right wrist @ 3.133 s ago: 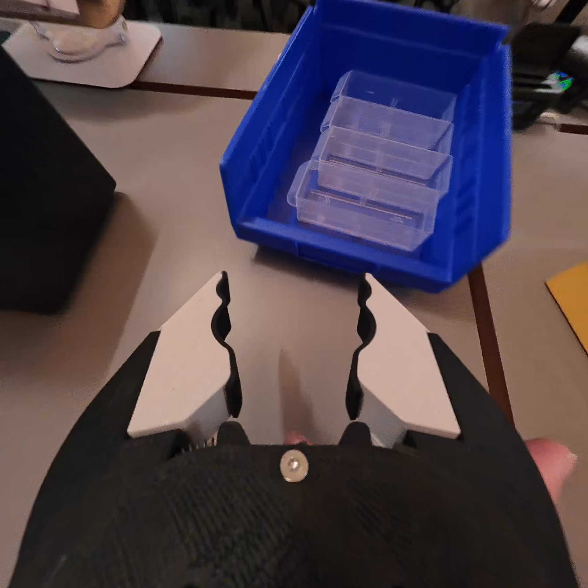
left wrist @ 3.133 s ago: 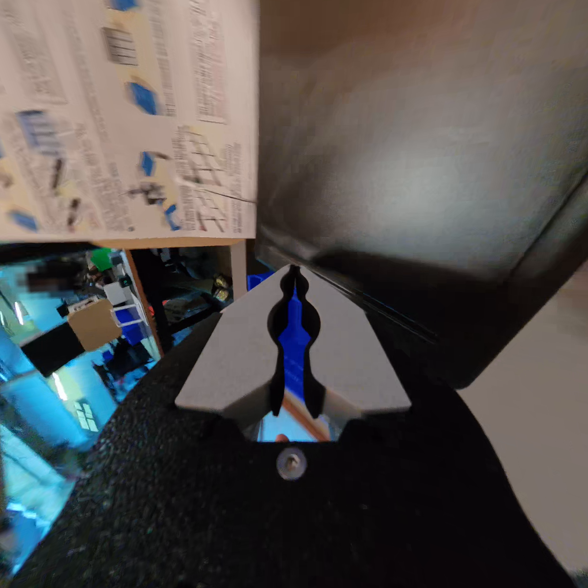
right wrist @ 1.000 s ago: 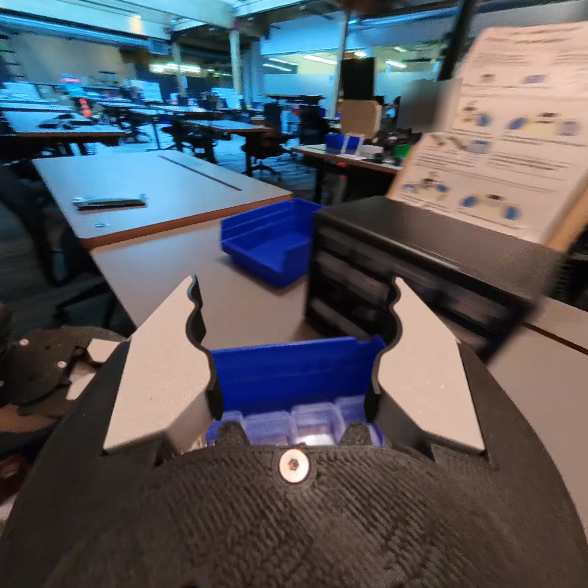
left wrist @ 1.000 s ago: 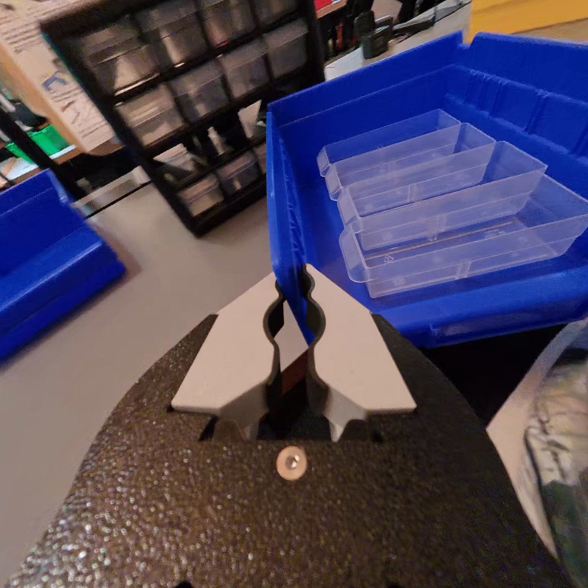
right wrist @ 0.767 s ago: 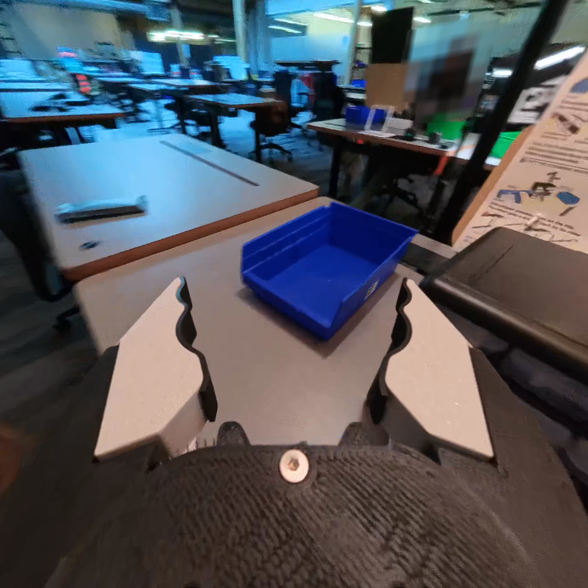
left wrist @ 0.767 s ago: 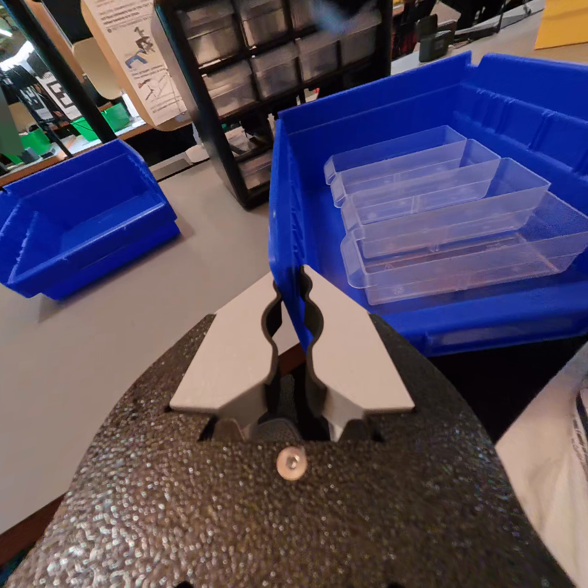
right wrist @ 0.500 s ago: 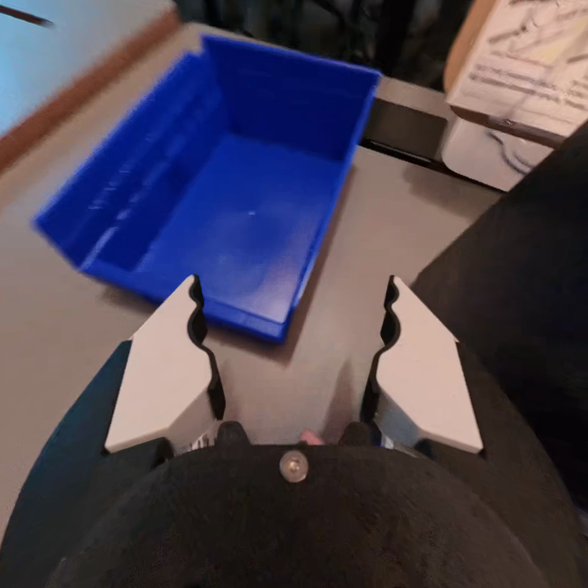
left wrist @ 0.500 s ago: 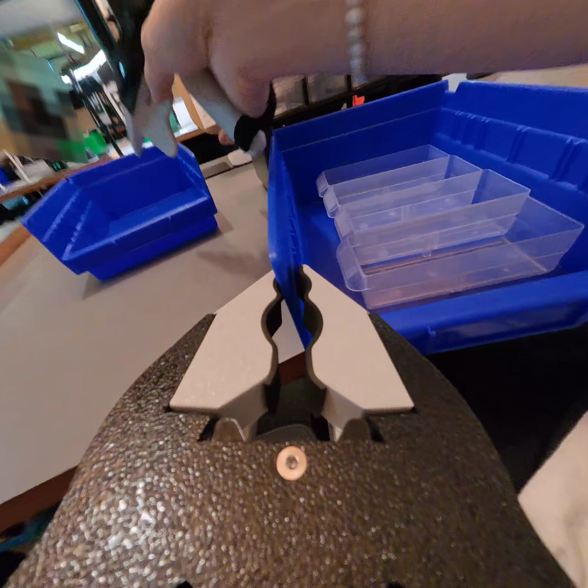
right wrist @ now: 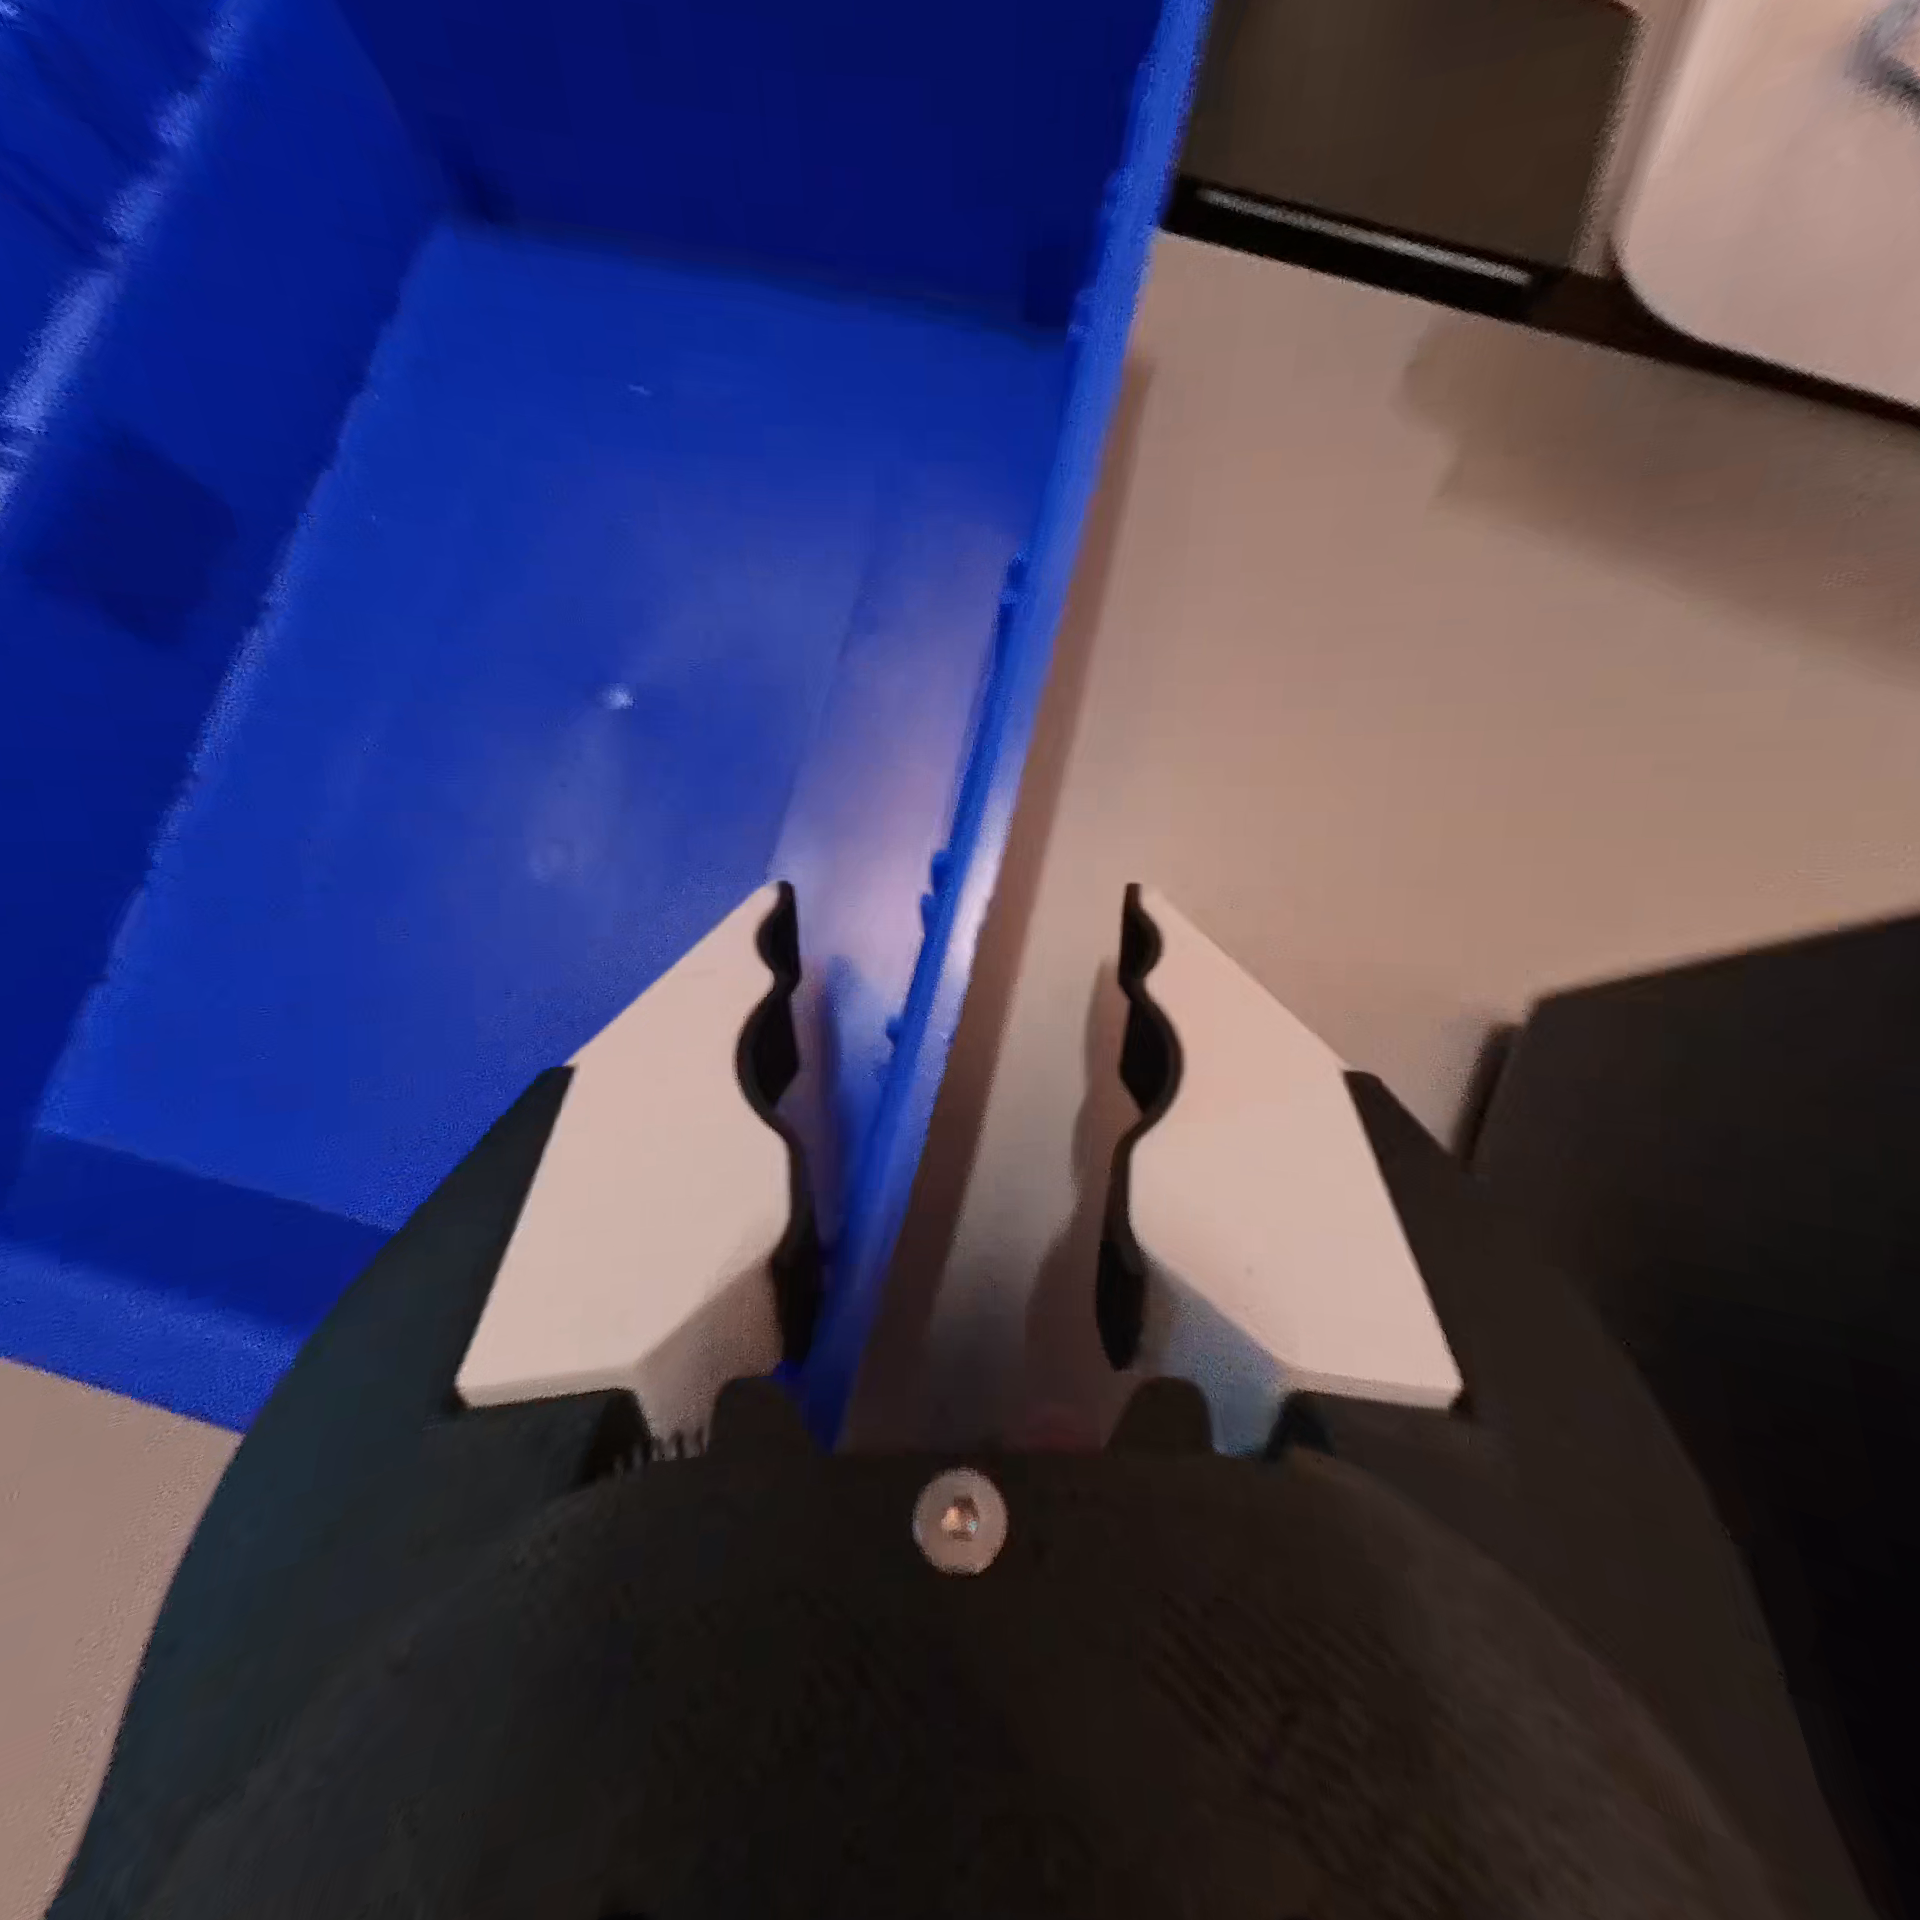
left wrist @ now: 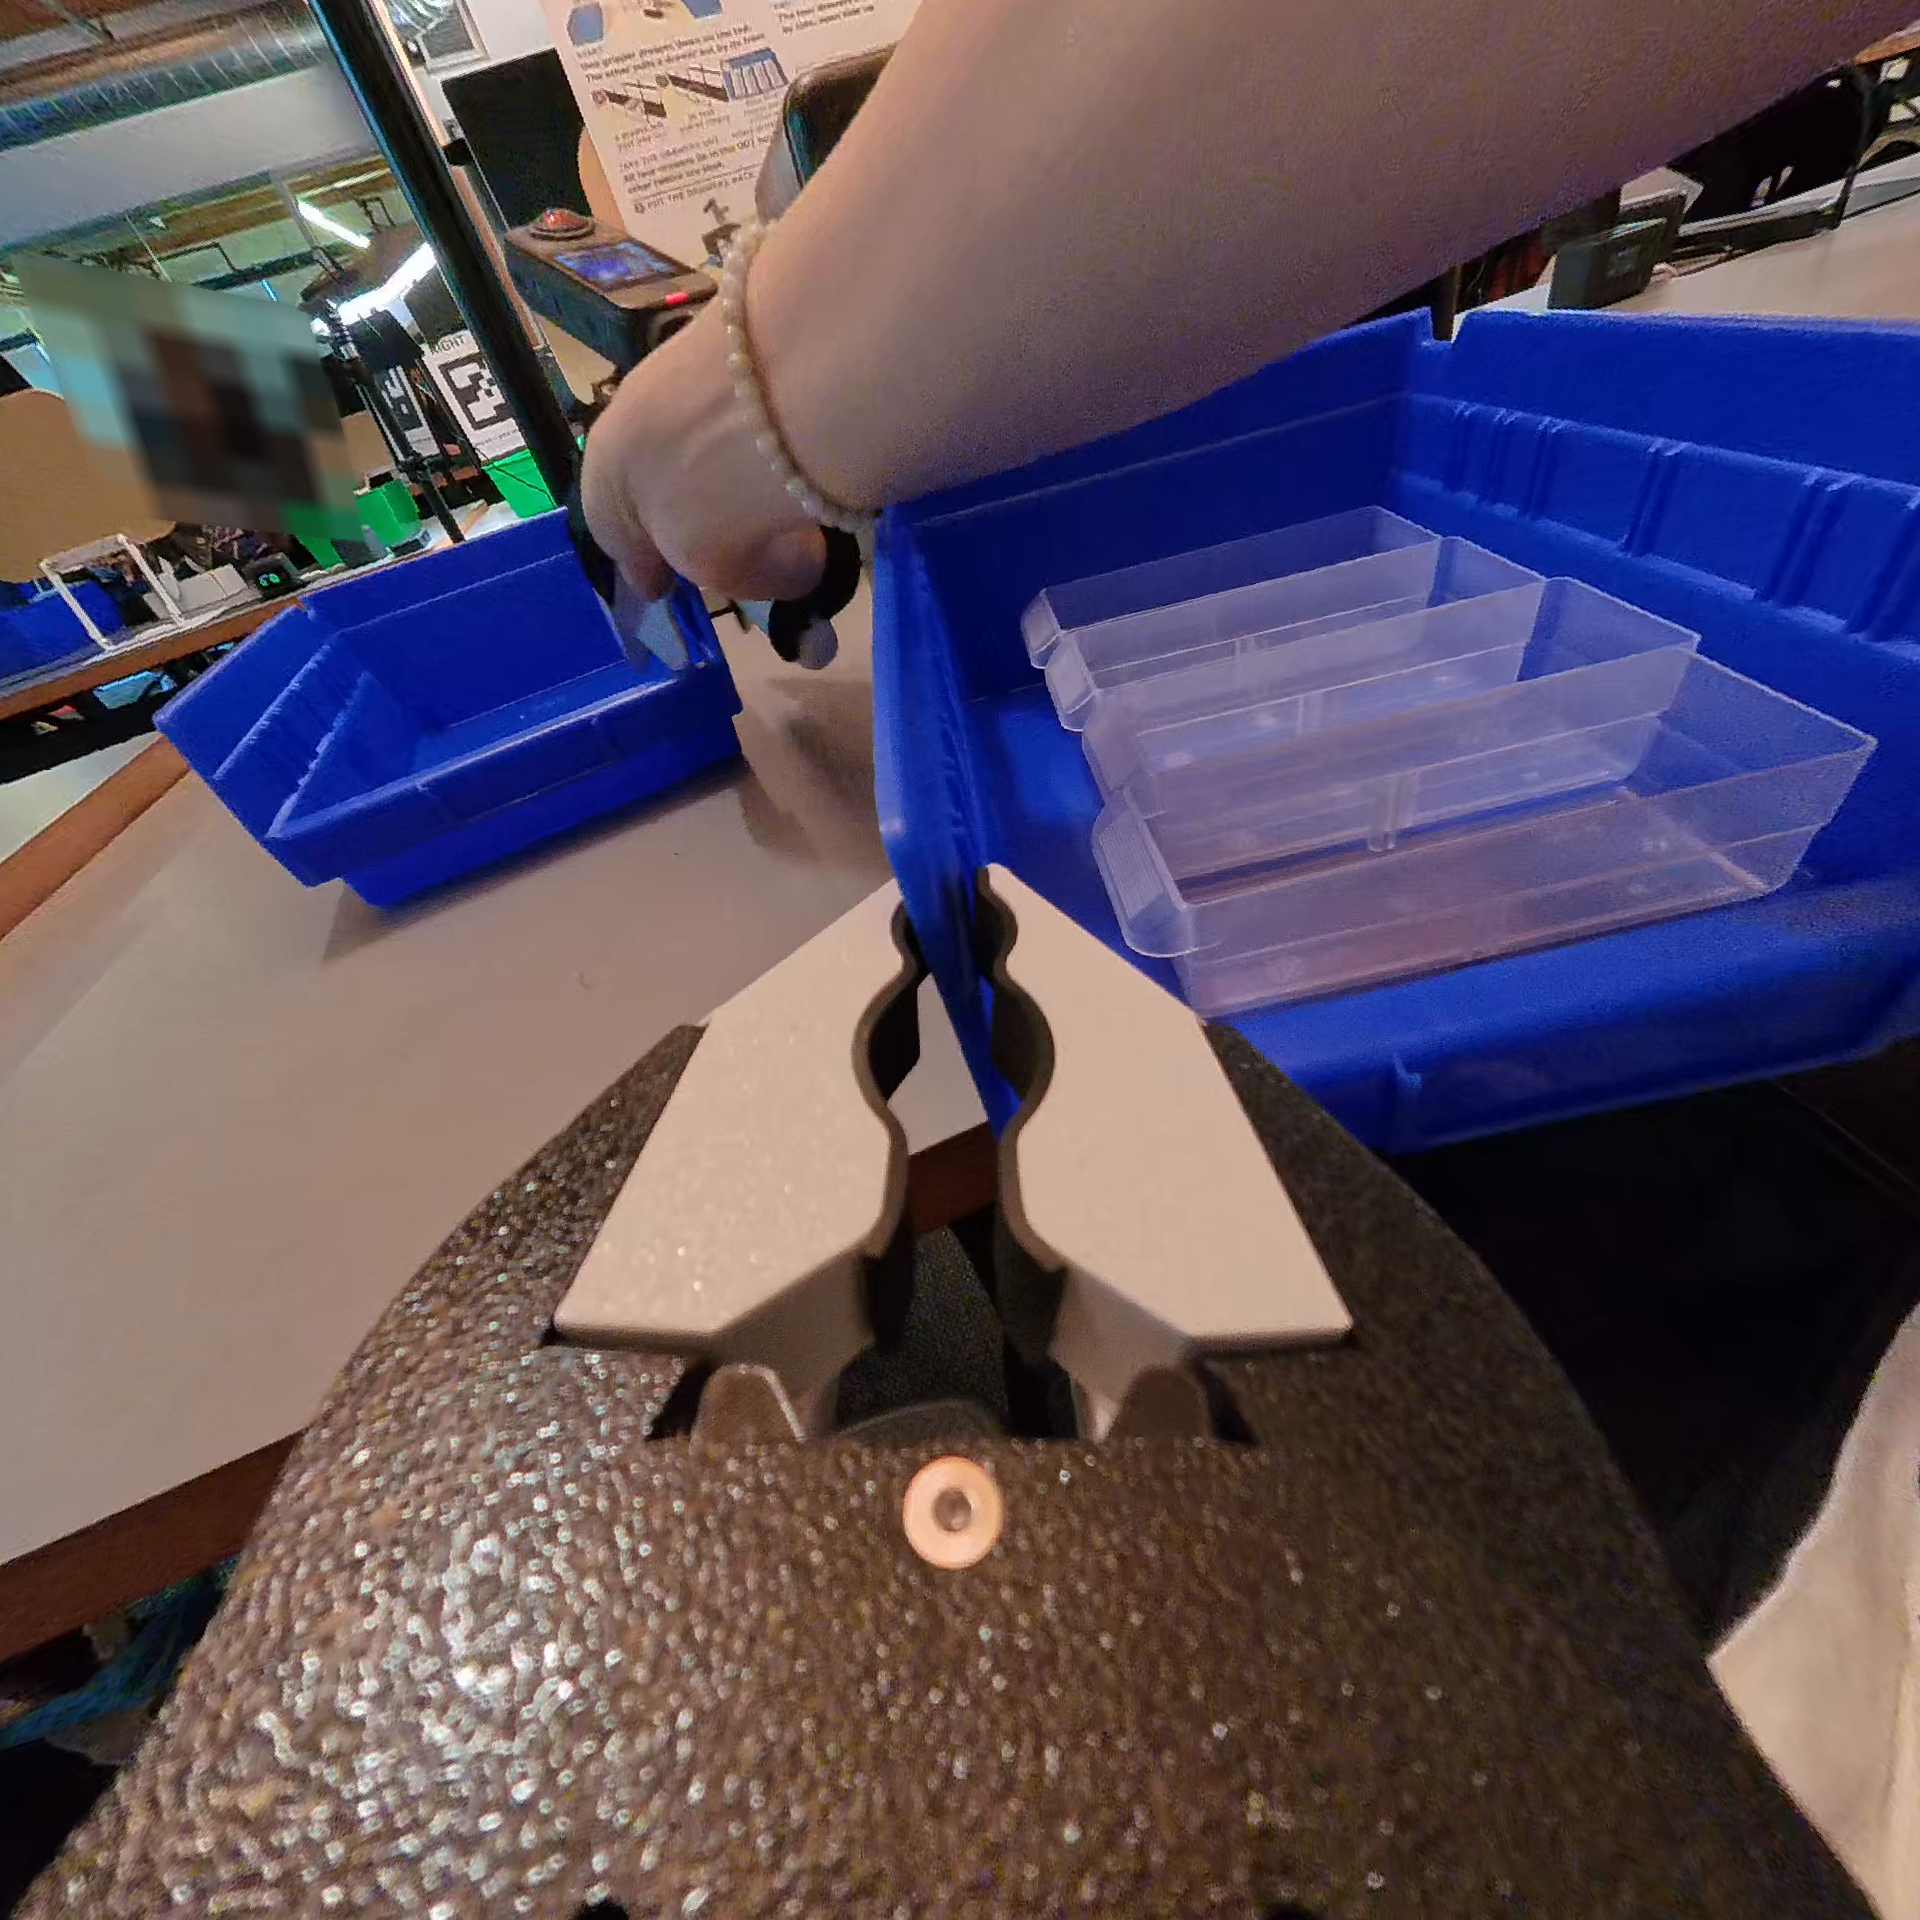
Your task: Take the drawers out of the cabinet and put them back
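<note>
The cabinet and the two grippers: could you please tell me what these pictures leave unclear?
- Cabinet: left wrist view, hidden behind the person's forearm; right wrist view, only a dark blurred corner.
- Right gripper: open astride the small bin's wall; blur hides contact.
- Left gripper: shut on the large bin's wall.
- Drawers: count unclear, overlapping.

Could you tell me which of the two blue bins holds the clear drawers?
The larger blue bin, whose wall the left gripper grips, holds four clear drawers; the smaller blue bin is empty.

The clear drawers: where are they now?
In the left wrist view, the clear drawers lie overlapped inside the large blue bin, whose left wall the left gripper grips.
</note>
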